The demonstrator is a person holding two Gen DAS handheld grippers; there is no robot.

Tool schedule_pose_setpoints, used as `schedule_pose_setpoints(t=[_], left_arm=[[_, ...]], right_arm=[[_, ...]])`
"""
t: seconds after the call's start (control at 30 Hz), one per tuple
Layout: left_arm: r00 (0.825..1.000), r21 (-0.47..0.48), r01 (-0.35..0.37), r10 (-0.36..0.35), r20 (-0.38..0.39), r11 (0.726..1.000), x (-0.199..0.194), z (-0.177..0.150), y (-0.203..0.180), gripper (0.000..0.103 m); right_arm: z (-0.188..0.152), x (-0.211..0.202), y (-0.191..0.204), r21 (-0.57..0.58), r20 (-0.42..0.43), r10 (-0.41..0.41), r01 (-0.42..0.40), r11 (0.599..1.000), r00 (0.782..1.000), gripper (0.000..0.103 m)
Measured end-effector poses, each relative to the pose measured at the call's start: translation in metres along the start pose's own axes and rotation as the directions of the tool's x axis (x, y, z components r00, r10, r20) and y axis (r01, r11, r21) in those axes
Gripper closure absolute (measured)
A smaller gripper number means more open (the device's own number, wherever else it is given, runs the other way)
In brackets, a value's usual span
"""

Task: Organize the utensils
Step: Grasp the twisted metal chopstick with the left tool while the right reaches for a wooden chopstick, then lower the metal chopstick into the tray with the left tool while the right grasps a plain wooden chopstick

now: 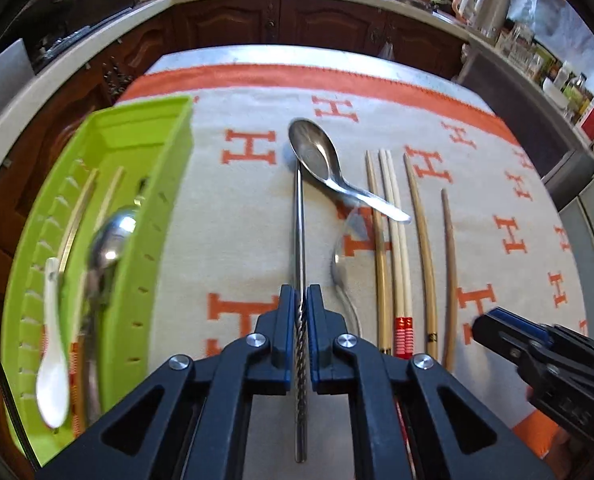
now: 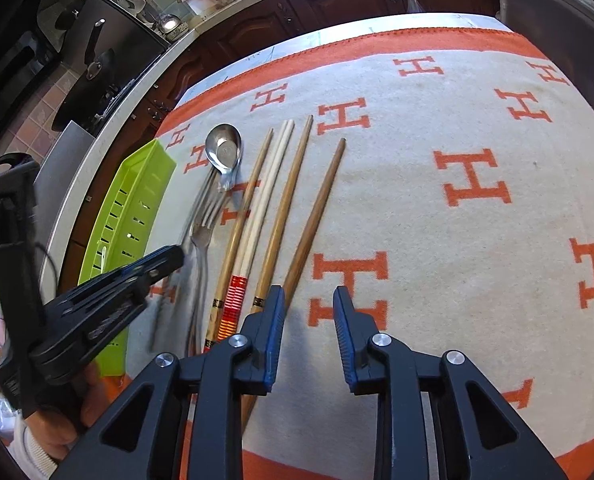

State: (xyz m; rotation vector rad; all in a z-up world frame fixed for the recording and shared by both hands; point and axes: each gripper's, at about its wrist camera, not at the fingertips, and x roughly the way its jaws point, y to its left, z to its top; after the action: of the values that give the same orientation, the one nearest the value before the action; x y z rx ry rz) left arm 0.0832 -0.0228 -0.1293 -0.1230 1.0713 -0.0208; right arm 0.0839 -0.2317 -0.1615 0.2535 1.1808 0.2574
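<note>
Left gripper (image 1: 301, 300) clamped on a steel chopstick (image 1: 299, 216) right of the green tray (image 1: 169, 184), which already holds spoons and chopsticks. Right gripper (image 2: 309, 304) part-open, empty. Remaining beside the tray: metal spoon (image 1: 317, 156), fork (image 2: 205, 232), five wooden chopsticks (image 1: 421, 216).

Counted on the one patterned cloth (image 2: 417, 208): five wooden chopsticks (image 2: 285, 200), two of them pale with red bands, plus one steel spoon (image 1: 317, 156) and one fork (image 2: 204, 236). Counted in the single green tray (image 1: 169, 184): two pale chopsticks (image 1: 83, 204), one white spoon (image 1: 53, 360) and one second steel spoon (image 1: 111, 236), blurred. Also one metal chopstick (image 1: 299, 220), perhaps a tight pair, and two grippers: left gripper (image 1: 300, 300), right gripper (image 2: 309, 308).
</note>
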Motion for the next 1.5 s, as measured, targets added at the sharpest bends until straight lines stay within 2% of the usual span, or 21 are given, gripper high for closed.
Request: schedule_pose_setpoints(t=[0.27, 0.47, 0.67, 0.83, 1.03, 1.1, 1.13, 1.17, 1.2, 1.5], left_arm=[[0.993, -0.008, -0.022, 0.023, 0.116, 1.0, -0.065, 0.001, 0.022, 0.1], [0.98, -0.065, -0.078, 0.089, 0.177, 0.995, -0.099, 0.002, 0.063, 0.1], [0.975, -0.127, -0.117, 0.138, 0.174, 0.985, -0.098, -0.006, 0.106, 0.1], [0.981, -0.154, -0.126, 0.146, 0.126, 0.98, -0.08, -0.017, 0.131, 0.099], [0.989, -0.174, -0.115, 0.129, 0.07, 0.978, -0.062, -0.029, 0.142, 0.097], [0.99, -0.179, -0.104, 0.119, 0.072, 0.978, -0.063, -0.03, 0.144, 0.086], [0.99, -0.179, -0.101, 0.117, 0.084, 0.979, -0.067, -0.031, 0.145, 0.074], [0.988, -0.179, -0.102, 0.12, 0.093, 0.979, -0.07, -0.032, 0.145, 0.066], [0.987, -0.178, -0.105, 0.125, 0.104, 0.978, -0.074, -0.032, 0.146, 0.064], [0.982, -0.221, -0.09, 0.124, 0.146, 0.971, -0.098, -0.033, 0.164, 0.058]], right_arm=[[0.008, 0.01, 0.01, 0.014, -0.002, -0.039, 0.039, 0.999, 0.999, 0.077], [0.013, 0.022, 0.025, -0.011, -0.006, -0.111, 0.111, 0.994, 0.994, 0.077], [0.01, 0.03, 0.047, -0.095, 0.028, -0.235, 0.237, 0.967, 0.972, 0.077], [0.004, 0.033, 0.057, -0.151, 0.062, -0.321, 0.327, 0.933, 0.945, 0.088], [0.005, 0.03, 0.047, -0.098, 0.057, -0.306, 0.31, 0.946, 0.95, 0.097], [0.006, 0.028, 0.042, -0.067, 0.045, -0.284, 0.287, 0.956, 0.958, 0.097], [0.007, 0.026, 0.039, -0.051, 0.036, -0.27, 0.272, 0.961, 0.962, 0.097], [0.007, 0.025, 0.036, -0.036, 0.031, -0.26, 0.261, 0.965, 0.965, 0.097], [0.007, 0.023, 0.034, -0.021, 0.025, -0.252, 0.253, 0.967, 0.967, 0.097], [0.008, -0.013, 0.036, 0.047, 0.065, -0.192, 0.189, 0.981, 0.979, 0.097]])
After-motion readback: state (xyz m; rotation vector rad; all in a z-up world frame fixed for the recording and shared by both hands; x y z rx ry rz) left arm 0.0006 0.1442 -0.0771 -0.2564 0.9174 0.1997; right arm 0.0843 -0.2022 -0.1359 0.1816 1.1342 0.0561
